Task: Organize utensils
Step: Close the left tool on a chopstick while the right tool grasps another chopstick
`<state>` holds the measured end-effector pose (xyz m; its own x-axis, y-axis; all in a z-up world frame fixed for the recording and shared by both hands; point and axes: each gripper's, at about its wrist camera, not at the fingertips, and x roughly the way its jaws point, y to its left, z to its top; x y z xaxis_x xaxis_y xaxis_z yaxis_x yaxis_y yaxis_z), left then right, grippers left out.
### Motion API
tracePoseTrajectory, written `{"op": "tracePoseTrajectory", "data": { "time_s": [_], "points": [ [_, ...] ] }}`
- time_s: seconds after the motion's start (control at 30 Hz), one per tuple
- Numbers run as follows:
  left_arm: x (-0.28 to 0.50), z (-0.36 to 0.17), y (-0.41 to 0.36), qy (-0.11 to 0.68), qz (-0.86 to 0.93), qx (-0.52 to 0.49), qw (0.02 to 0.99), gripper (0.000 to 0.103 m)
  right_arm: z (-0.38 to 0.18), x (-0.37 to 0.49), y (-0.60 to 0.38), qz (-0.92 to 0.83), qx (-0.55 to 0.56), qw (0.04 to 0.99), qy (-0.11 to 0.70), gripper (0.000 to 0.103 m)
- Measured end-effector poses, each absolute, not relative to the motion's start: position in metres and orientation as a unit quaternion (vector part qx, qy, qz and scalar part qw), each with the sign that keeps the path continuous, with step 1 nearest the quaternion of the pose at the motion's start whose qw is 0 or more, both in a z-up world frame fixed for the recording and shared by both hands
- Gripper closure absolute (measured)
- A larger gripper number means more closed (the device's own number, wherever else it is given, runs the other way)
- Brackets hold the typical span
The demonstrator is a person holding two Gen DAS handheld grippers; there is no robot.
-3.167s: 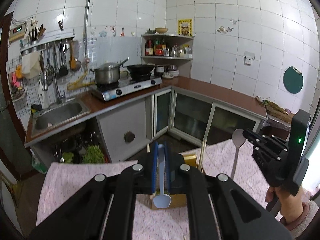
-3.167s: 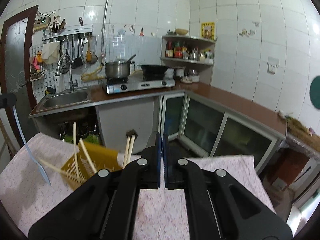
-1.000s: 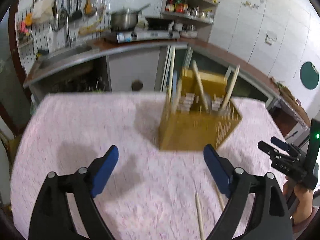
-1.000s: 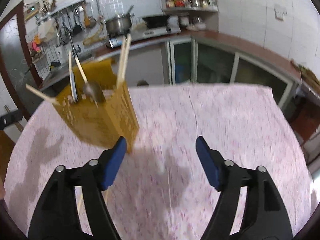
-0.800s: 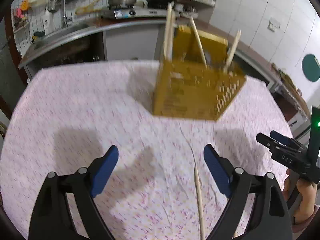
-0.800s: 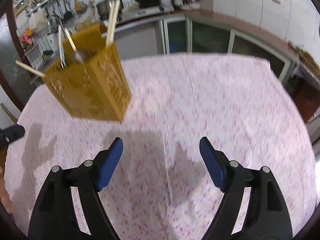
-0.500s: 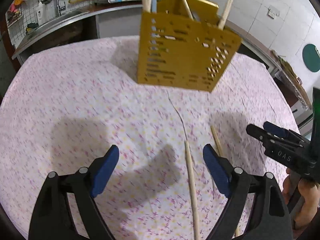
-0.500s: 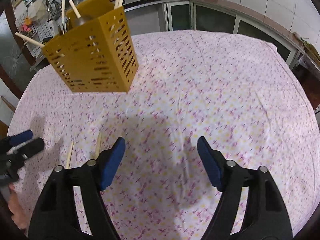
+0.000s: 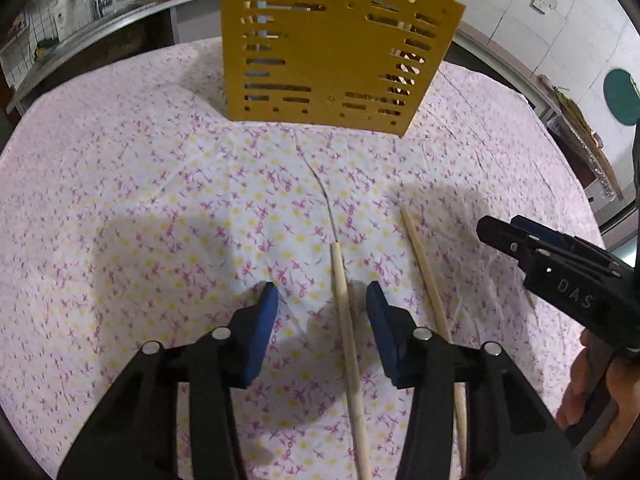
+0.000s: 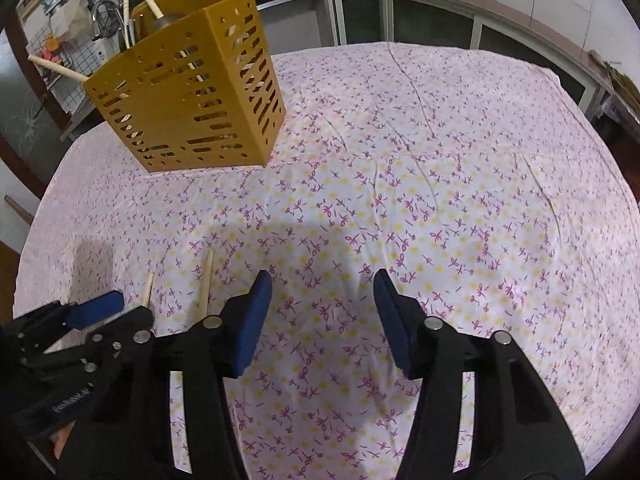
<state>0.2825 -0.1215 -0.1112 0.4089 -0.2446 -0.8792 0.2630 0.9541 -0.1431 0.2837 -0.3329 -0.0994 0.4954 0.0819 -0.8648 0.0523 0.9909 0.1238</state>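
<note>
A yellow slotted utensil holder point(image 9: 336, 48) stands at the far side of the flowered tablecloth point(image 9: 120, 184) and holds chopsticks and spoons; it also shows in the right wrist view point(image 10: 192, 96). Two wooden chopsticks lie on the cloth. My left gripper point(image 9: 322, 300) is open, low over the cloth, with one chopstick point(image 9: 346, 336) between its jaws, not gripped. The second chopstick point(image 9: 424, 272) lies just right of it. My right gripper point(image 10: 322, 292) is open and empty, right of the chopsticks point(image 10: 206, 280).
The tablecloth point(image 10: 440, 160) covers a round table whose edges curve away on all sides. Kitchen counter, sink and cabinets point(image 10: 400, 16) stand beyond it. The right gripper's body point(image 9: 560, 276) sits at the right of the left wrist view.
Both grippers let go of the spoons into the holder, opened, and dropped toward the cloth. The left gripper has narrowed and come down around one chopstick.
</note>
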Motion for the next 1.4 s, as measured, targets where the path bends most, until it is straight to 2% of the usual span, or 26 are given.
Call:
{"op": "tracePoseTrajectory", "data": {
  "time_s": [0.07, 0.17, 0.43, 0.8, 0.9, 1.0, 1.03, 1.07, 1.4],
  "points": [
    [0.282, -0.114, -0.124, 0.517, -0.143, 0.023, 0.844, 0.073, -0.101, 0.284, -0.331, 0.008, 0.065, 0.861, 0.504, 0.052],
    [0.286, -0.115, -0.119, 0.516, -0.147, 0.020, 0.844, 0.083, -0.101, 0.285, -0.326, 0.014, 0.064, 0.861, 0.505, 0.052],
    [0.285, -0.106, -0.103, 0.512, -0.162, 0.019, 0.843, 0.100, -0.102, 0.292, -0.299, 0.034, 0.045, 0.858, 0.511, 0.052],
    [0.288, -0.094, -0.075, 0.508, -0.159, 0.005, 0.847, 0.101, -0.106, 0.299, -0.270, 0.050, 0.029, 0.852, 0.520, 0.058],
    [0.285, -0.089, -0.081, 0.503, -0.164, 0.008, 0.849, 0.101, -0.113, 0.299, -0.265, 0.048, 0.020, 0.847, 0.530, 0.067],
    [0.284, -0.091, -0.084, 0.509, -0.168, -0.001, 0.844, 0.101, -0.113, 0.298, -0.265, 0.044, 0.012, 0.849, 0.527, 0.081],
    [0.284, -0.091, -0.085, 0.511, -0.169, -0.005, 0.843, 0.101, -0.113, 0.298, -0.267, 0.048, 0.018, 0.847, 0.528, 0.092],
    [0.283, -0.091, -0.087, 0.512, -0.170, -0.006, 0.842, 0.101, -0.112, 0.298, -0.269, 0.051, 0.021, 0.847, 0.529, 0.096],
    [0.288, -0.094, -0.117, 0.529, -0.175, -0.008, 0.830, 0.101, -0.095, 0.291, -0.312, 0.032, 0.027, 0.858, 0.512, 0.097]
  ]
}}
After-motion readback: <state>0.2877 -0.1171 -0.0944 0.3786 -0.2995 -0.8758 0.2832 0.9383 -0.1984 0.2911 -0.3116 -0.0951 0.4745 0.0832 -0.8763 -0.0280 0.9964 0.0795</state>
